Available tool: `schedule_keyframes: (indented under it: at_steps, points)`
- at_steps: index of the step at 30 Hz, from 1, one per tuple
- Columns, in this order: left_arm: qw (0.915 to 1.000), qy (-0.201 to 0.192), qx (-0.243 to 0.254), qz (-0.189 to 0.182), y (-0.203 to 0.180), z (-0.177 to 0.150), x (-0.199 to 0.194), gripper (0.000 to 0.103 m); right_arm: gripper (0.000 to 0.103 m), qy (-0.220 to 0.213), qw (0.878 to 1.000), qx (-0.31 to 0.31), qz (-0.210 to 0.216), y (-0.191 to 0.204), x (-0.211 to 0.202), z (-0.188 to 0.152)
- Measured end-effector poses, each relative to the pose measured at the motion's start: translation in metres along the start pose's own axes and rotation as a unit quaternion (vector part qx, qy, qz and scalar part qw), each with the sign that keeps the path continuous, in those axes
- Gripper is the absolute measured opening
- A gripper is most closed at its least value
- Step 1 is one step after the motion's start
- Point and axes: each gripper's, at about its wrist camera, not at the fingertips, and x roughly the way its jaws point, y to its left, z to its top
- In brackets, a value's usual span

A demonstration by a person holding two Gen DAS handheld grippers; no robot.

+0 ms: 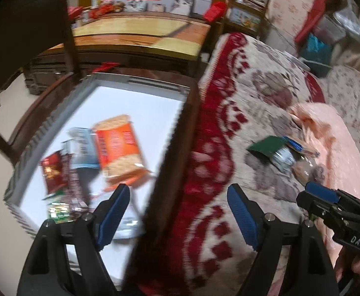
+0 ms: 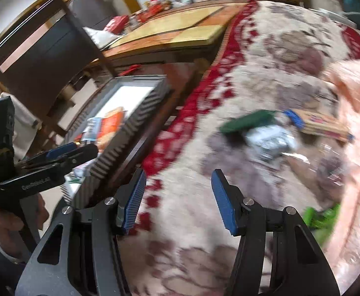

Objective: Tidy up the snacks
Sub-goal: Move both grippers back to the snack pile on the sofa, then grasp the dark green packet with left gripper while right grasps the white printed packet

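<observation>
Two grippers hang with jaws spread wide and nothing between them: the left gripper (image 1: 178,212) straddles the dark wooden edge between the gray bin (image 1: 27,153) and the patterned blanket (image 1: 249,93), and the right gripper (image 2: 178,201) is over the blanket's cream and red weave. Just beyond the left gripper, inside the white-floored bin, lie several snacks: a green-and-white packet (image 1: 59,211) nearest, a dark red packet (image 1: 53,172), a pale blue-gray pouch (image 1: 82,148), and farther in an orange cracker pack (image 1: 118,153). Out on the blanket, ahead of the right gripper, a cluster of loose snacks sits together: a dark green packet (image 2: 246,120), a silver-white wrapper (image 2: 268,139) touching it, and a long tan biscuit pack with blue ends (image 2: 320,124) just behind. A bright green wrapper (image 2: 320,218) lies nearer, at the right gripper's right side, against the pink blanket (image 2: 355,103). Motion blur hides the labels. Farthest off stands a wooden table (image 1: 140,34) carrying red boxes.
</observation>
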Motion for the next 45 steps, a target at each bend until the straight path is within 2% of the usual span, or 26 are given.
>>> schedule_keyframes:
  at_steps: [7, 12, 19, 23, 26, 31, 35, 39, 44, 45]
  points:
    - [0.9986, 0.023, 0.036, -0.03, -0.044, -0.001, 0.017, 0.085, 0.055, -0.005, 0.998, 0.05, -0.03, -0.056, -0.018, -0.015]
    - [0.9955, 0.044, 0.062, -0.055, -0.071, 0.006, 0.037, 0.086, 0.055, -0.005, 0.996, 0.077, -0.037, -0.079, -0.025, -0.023]
    - [0.9887, 0.065, 0.081, -0.108, -0.101, 0.038, 0.07, 0.086, 0.055, -0.003, 0.995, 0.093, -0.033, -0.096, -0.023, -0.027]
    - [0.9841, 0.09, 0.089, -0.124, -0.113, 0.058, 0.098, 0.086, 0.055, -0.003, 0.995, 0.095, -0.03, -0.1, -0.023, -0.025]
    - [0.9833, 0.101, 0.098, -0.115, -0.122, 0.07, 0.119, 0.086, 0.055, -0.006, 0.995, 0.097, -0.027, -0.104, -0.024, -0.023]
    - [0.9866, 0.108, 0.105, -0.061, -0.129, 0.08, 0.147, 0.086, 0.055, -0.008, 0.994, 0.103, -0.022, -0.11, -0.024, -0.019]
    - [0.9836, 0.103, 0.132, -0.068, -0.136, 0.078, 0.146, 0.086, 0.055, -0.007, 0.994, 0.108, -0.018, -0.114, -0.02, -0.017]
    - [0.9792, 0.109, 0.144, -0.091, -0.14, 0.075, 0.142, 0.086, 0.055, -0.004, 0.994, 0.112, -0.011, -0.115, -0.016, -0.018]
    - [0.9787, 0.113, 0.165, -0.049, -0.147, 0.074, 0.152, 0.089, 0.055, -0.003, 0.994, 0.11, -0.006, -0.115, -0.015, -0.019]
    - [0.9795, 0.11, 0.168, -0.022, -0.146, 0.074, 0.154, 0.088, 0.055, -0.004, 0.994, 0.11, -0.006, -0.115, -0.015, -0.018]
